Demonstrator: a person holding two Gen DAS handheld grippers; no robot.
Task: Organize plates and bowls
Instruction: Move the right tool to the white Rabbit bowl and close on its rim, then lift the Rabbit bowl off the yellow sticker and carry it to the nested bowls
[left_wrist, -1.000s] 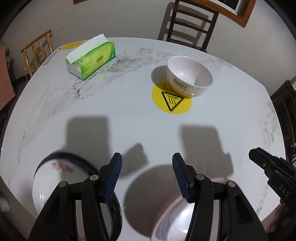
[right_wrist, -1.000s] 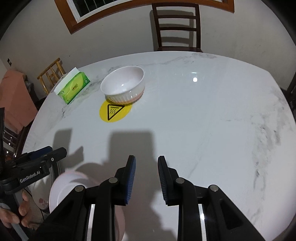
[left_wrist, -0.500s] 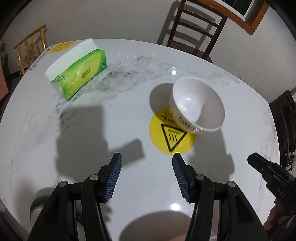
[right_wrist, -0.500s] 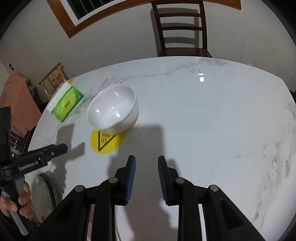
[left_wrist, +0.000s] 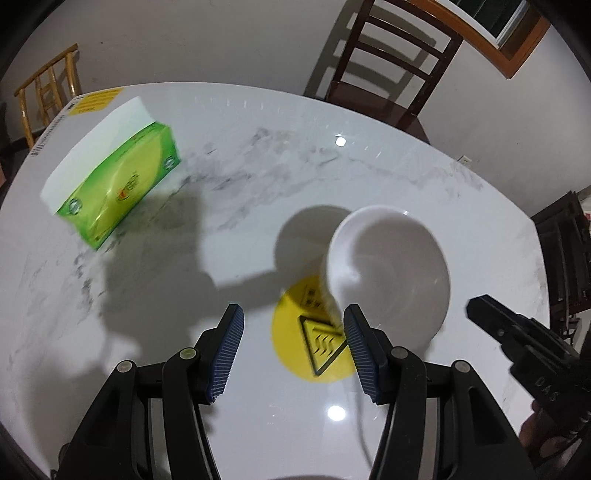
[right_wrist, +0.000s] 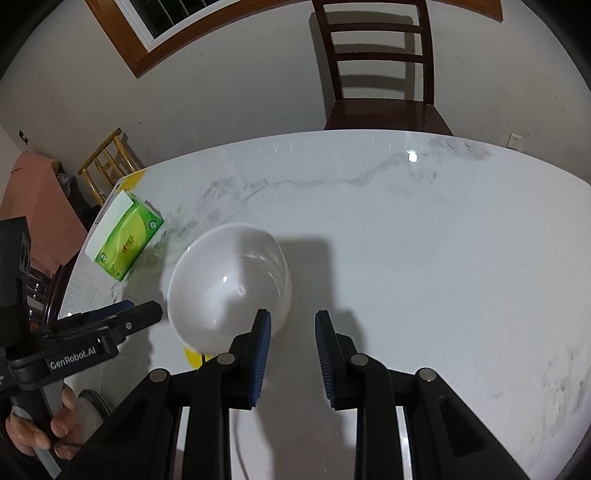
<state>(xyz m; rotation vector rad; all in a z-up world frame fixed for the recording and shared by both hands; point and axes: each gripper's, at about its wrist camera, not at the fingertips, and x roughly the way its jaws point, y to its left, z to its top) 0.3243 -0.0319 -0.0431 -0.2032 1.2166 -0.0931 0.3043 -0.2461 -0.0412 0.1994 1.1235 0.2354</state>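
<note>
White marble table (right_wrist: 424, 258) fills most of both views, with a dark wooden chair (right_wrist: 380, 74) pushed up at the far side and a green tissue box (left_wrist: 114, 184) sitting off to the left. Only dish in sight is a white bowl (left_wrist: 391, 273), parked half on a yellow warning sticker (left_wrist: 314, 343) near the middle. Left gripper (left_wrist: 291, 347) hovers just short of it with jaws open and empty, right gripper (right_wrist: 291, 350) has jaws narrowly apart, nothing between them either.

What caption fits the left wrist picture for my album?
Open left gripper nears a white bowl on a yellow sticker, green tissue box behind.
</note>
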